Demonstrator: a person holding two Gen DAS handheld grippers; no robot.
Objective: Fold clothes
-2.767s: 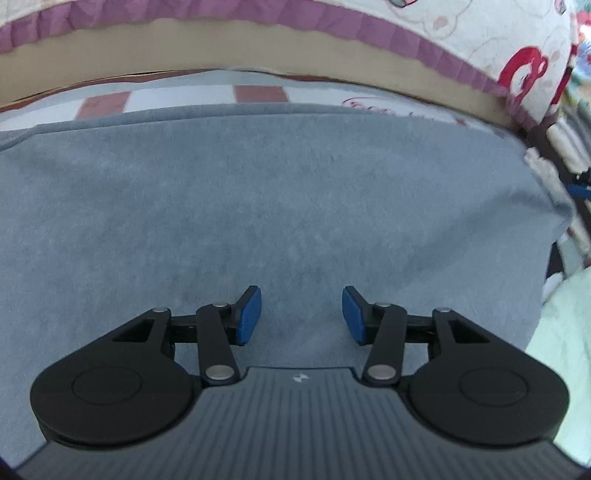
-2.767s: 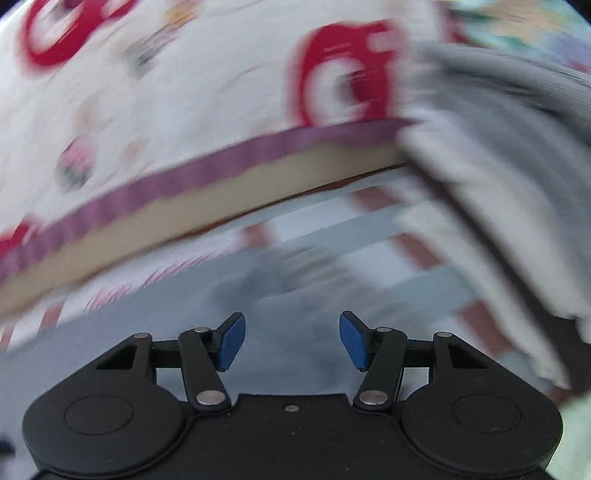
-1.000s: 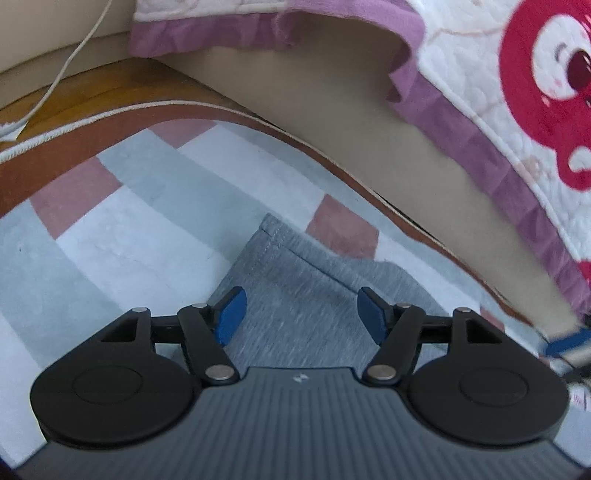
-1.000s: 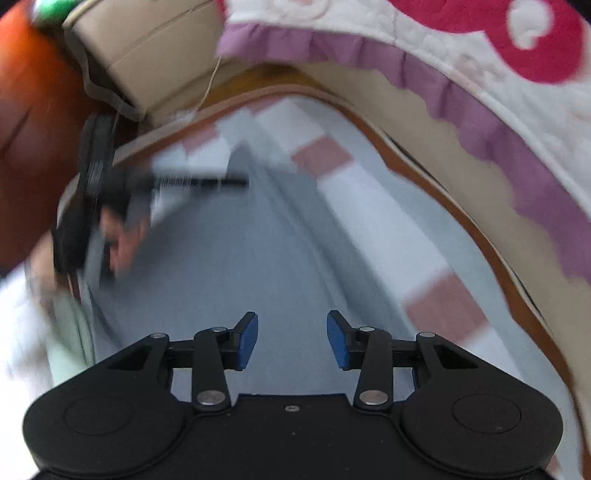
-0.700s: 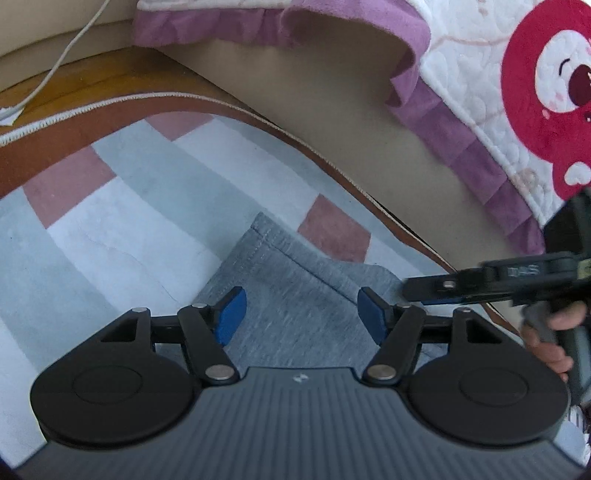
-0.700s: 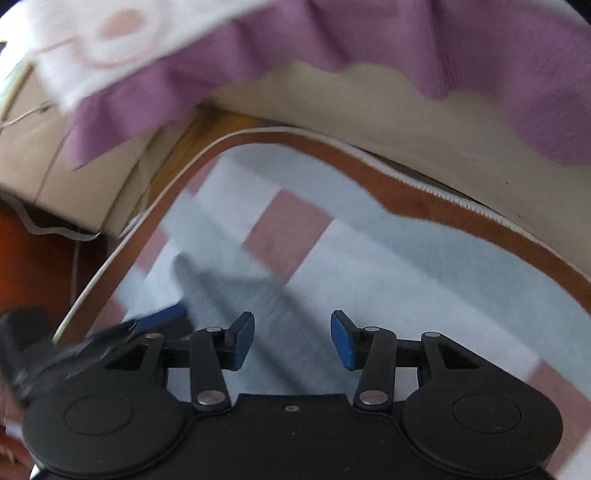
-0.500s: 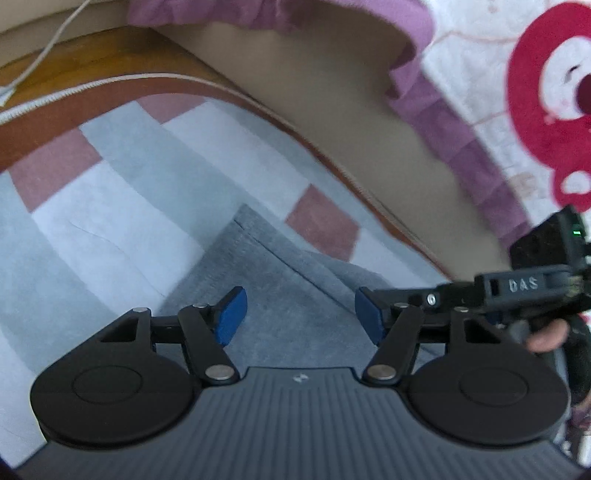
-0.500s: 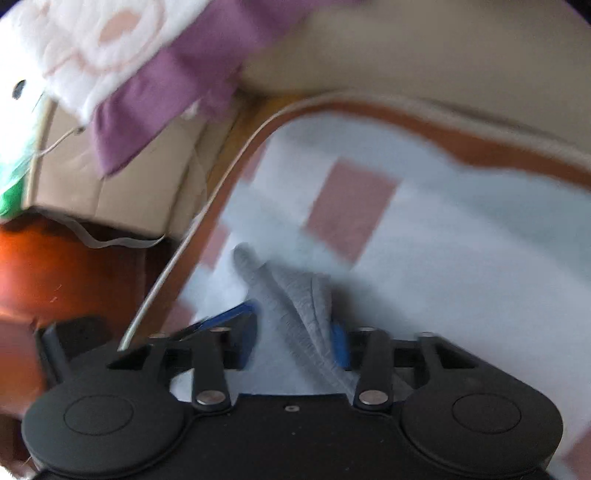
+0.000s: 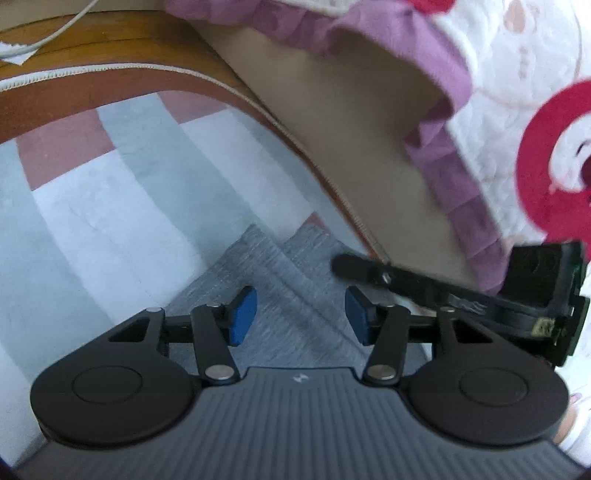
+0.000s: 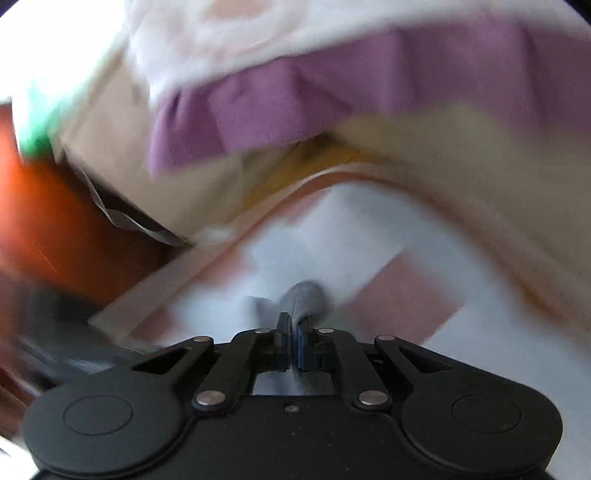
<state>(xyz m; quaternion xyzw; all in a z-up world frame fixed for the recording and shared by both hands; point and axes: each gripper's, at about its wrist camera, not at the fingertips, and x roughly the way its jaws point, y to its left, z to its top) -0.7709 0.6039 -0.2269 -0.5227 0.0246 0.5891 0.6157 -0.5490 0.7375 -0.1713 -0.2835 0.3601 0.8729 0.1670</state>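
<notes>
A grey garment (image 9: 280, 288) lies on a striped rug, one corner pointing away from me. My left gripper (image 9: 300, 319) is open, its blue pads on either side of that corner, just above the cloth. In the right wrist view, which is blurred, my right gripper (image 10: 294, 345) is shut on a pinched fold of the grey garment (image 10: 306, 297) that sticks up past the pads. The right gripper's black body (image 9: 461, 295) reaches in from the right in the left wrist view, close beside my left gripper's right finger.
The rug (image 9: 110, 206) has pale blue, white and pink blocks with a brown border. A bed's beige side (image 9: 351, 129) and a quilt with purple ruffle (image 9: 436, 140) stand close behind. Wood floor (image 9: 74, 40) and a white cable (image 9: 55, 33) lie at far left.
My right gripper has closed on the garment's corner; half a second ago its pads stood apart around it. My left gripper has crept forward over the corner and stays open.
</notes>
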